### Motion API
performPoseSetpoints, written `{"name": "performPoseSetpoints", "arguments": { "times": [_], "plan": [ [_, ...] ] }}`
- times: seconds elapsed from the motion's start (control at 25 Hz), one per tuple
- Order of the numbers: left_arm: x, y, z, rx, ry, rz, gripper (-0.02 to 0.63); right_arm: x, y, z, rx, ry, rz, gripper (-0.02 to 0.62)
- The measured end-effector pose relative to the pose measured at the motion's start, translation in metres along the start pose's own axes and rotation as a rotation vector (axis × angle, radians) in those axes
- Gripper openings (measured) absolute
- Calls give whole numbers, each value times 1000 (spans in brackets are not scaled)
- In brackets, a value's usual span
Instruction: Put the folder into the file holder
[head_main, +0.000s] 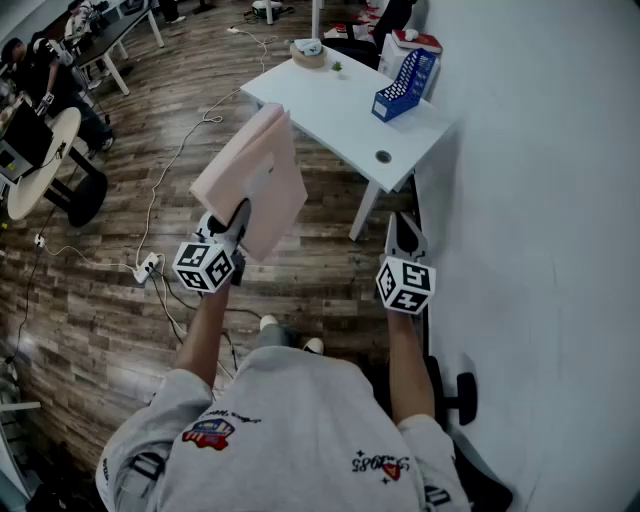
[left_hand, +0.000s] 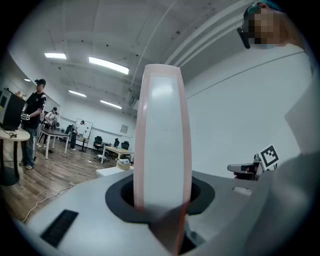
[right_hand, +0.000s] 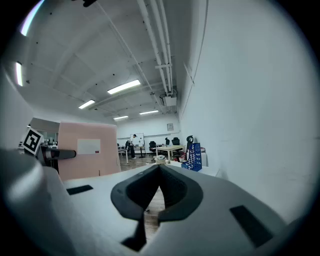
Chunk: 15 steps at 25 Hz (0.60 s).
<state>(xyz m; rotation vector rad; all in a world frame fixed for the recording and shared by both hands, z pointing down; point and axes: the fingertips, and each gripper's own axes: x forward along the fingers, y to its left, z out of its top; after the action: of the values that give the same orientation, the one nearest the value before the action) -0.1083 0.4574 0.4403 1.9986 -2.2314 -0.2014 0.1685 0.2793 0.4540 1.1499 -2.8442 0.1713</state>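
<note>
Head view: my left tongs (head_main: 238, 215) grip the pink folder (head_main: 255, 170) by one edge, my right tongs (head_main: 405, 225) are closed and empty; the folder may pivot and miss the far file holder (head_main: 405, 85).

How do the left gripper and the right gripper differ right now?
The left gripper is clamped on the pink folder; the right gripper holds nothing, its jaws closed together. The left gripper is over open floor, the right gripper close beside the white wall. Both point toward the table with the blue file holder.

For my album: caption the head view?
Left tool grips a pink folder; the blue file holder stands on the white table ahead.
</note>
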Motion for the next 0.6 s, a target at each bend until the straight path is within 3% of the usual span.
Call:
{"name": "performPoseSetpoints", "arguments": {
  "times": [0.24,0.6],
  "plan": [
    [2,-7,-2,10,11,-20,118,-7,-3,8,27,-61,0,-8],
    [1,-13,-6,-4,30,-40,123,-7,-1,1,45,-38,17,-8]
  ]
}}
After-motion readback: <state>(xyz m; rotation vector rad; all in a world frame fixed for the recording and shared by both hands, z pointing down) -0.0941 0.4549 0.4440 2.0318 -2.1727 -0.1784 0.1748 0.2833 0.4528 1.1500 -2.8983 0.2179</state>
